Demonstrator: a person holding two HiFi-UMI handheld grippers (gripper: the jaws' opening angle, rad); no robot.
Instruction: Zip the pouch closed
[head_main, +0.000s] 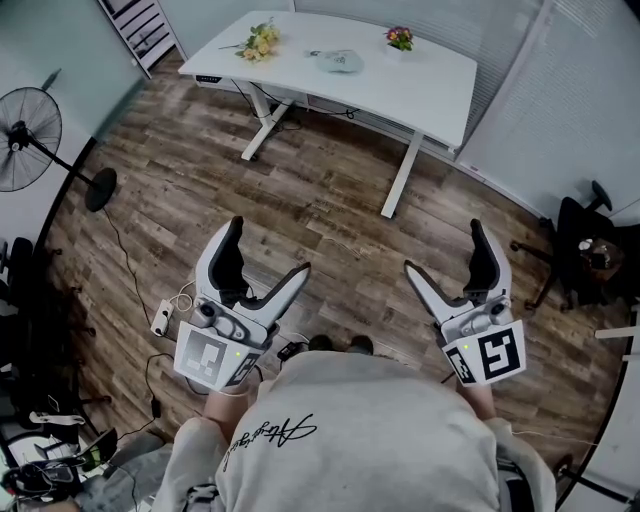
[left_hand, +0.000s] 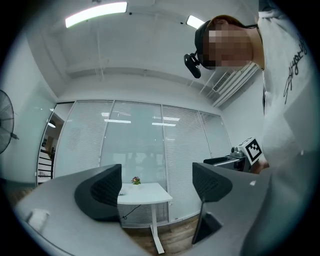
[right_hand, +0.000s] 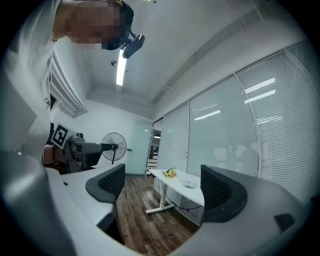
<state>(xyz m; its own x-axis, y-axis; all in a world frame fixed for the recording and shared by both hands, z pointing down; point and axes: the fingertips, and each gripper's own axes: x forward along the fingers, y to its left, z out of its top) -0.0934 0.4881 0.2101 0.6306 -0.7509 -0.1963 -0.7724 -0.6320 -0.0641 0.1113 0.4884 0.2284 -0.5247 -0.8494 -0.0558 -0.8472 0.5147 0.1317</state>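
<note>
Gaping wide, the left gripper (head_main: 270, 248) and right gripper (head_main: 443, 248) hold nothing. Cursive print on the near shirt (head_main: 350, 440) is illegible.

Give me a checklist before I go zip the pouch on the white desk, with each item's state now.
1. Left gripper jaws apart, nothing between them: ok.
2. Right gripper jaws apart, nothing between them: ok.
3. Pouch found: pale grey-blue flat pouch lies on the white rectangular desk: ok.
4. Pouch within reach: not ok, brown wooden floor separates both grippers from the desk.
5. Zip state and puller position: cannot tell, too small from here.
</note>
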